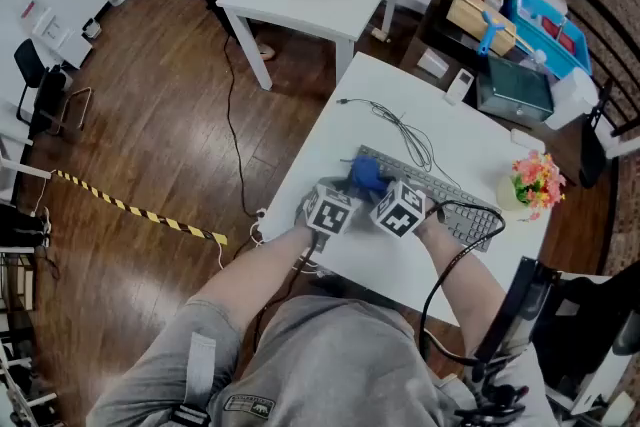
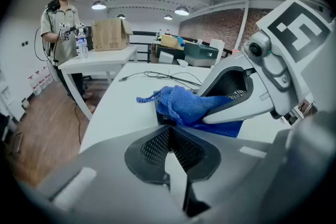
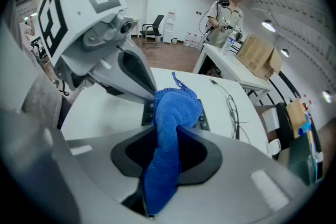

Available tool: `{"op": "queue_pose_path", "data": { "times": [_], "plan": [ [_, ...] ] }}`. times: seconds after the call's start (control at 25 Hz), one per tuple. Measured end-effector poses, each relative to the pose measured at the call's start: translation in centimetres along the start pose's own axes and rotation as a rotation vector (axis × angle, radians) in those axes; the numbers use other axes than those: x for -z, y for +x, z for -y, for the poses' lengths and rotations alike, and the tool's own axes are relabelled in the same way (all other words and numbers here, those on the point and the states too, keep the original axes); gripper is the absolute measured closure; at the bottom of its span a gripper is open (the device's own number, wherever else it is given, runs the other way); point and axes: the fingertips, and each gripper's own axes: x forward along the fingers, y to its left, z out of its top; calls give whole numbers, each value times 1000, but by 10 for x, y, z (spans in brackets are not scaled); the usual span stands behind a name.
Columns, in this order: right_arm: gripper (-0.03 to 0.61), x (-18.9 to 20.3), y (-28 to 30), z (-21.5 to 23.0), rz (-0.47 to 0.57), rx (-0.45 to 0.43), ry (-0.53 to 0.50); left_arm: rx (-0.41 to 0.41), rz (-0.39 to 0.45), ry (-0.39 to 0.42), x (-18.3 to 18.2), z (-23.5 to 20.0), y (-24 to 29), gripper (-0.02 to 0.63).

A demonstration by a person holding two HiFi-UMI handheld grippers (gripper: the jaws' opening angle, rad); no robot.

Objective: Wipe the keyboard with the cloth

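Keyboard [image 1: 445, 198] on the white table [image 1: 385, 90], its left end buried under the blue cloth [image 1: 366, 177] and my two grippers

My right gripper [image 3: 167, 157] is clamped on the cloth, which hangs bunched from its jaws over the keyboard; only a few dark keys [image 3: 203, 122] peek out beside it. My left gripper [image 2: 172, 134] has its jaws pressed together on nothing, tips just short of the cloth. From the head view the marker cubes [image 1: 330, 208] cover both sets of jaws, so I cannot tell whether cloth meets keys
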Motion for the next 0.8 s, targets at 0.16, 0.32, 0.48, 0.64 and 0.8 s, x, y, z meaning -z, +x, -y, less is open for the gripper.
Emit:
{"op": "queue_pose_path", "data": {
  "times": [0.16,0.32,0.48,0.64,0.8],
  "plan": [
    [466,-13,11,46,-17,69,51,-18,32,-16,-25,-21,0,620],
    [466,-20,20,48,-36,71,69,-20,38,-24,-23,-37,-8,620],
    [466,-22,19,20,-22,42,48,-17,16,-19,-4,-39,-8,620],
    [466,-16,15,-19,-16,10,21,6,5,-5,8,-26,-11,620],
    [466,-8,10,-50,-14,-4,27,35,-18,20,25,-8,-16,620]
  ]
}}
